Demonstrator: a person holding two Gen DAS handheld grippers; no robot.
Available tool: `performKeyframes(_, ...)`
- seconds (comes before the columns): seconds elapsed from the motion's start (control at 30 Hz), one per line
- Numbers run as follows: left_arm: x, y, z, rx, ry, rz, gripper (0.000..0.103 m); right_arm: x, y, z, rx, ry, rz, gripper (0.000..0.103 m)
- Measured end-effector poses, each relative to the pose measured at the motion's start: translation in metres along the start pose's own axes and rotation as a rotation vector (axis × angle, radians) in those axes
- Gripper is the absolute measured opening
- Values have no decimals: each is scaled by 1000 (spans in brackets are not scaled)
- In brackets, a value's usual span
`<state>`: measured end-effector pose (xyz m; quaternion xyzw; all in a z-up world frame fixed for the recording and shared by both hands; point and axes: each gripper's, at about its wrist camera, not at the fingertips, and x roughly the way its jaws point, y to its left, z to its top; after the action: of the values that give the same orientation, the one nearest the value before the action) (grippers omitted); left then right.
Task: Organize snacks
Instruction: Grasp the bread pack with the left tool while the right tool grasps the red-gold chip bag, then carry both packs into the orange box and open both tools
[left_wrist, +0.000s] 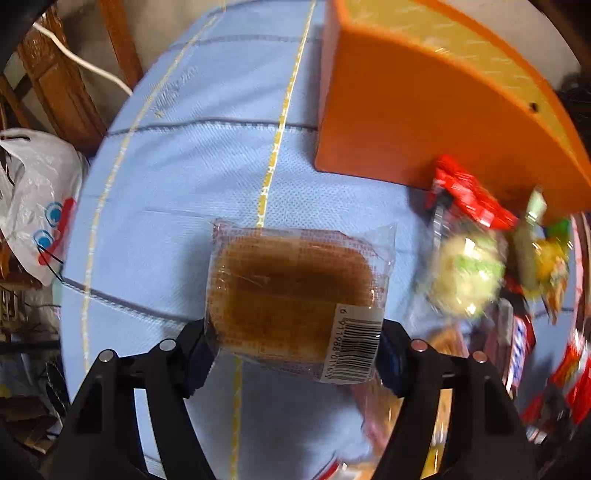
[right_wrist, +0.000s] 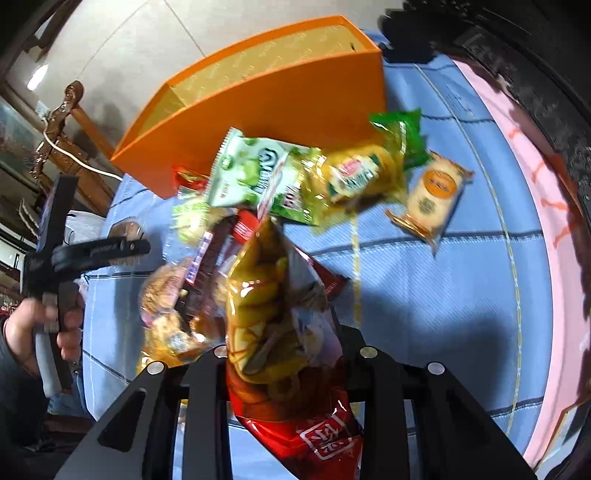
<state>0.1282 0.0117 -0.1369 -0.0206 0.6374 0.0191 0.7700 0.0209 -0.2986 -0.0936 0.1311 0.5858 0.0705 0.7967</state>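
The left gripper (left_wrist: 293, 354) has its jaws closed on the near end of a clear-wrapped brown cake (left_wrist: 295, 295), held above the blue-clothed surface (left_wrist: 177, 177), while the right gripper (right_wrist: 288, 365) is clenched on a red-and-yellow snack bag (right_wrist: 273, 317) over the heap of loose packets (right_wrist: 258, 177). This looks like the carrying step of sorting. Next, each packet needs lifting over the wall of the orange box (left_wrist: 399, 110) at the surface's far edge before letting go.

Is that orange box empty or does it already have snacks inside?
Cannot tell. Only the orange box's outer wall and upper lining show; its floor is hidden. The snacks visible lie outside.
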Motion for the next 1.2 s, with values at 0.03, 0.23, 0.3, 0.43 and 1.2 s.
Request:
performKeyframes(0.03, -8, -1, -3, 10, -14, 0, 70, -1, 3, 2, -3, -5, 10, 30)
performKeyframes(0.23, -58, -4, -10, 51, -91, -11, 70, -12, 18, 20, -23, -41, 61, 30)
performKeyframes(0.3, -74, -4, -1, 62, -127, -21, 70, -19, 24, 30, -36, -73, 69, 30)
performKeyframes(0.43, -102, -14, 10, 64, -188, -34, 70, -35, 37, 61, -59, -142, 85, 30)
performKeyframes(1.2, -55, -89, 156, 73, -187, -59, 72, 14, 27, 210, 39, -217, 139, 32)
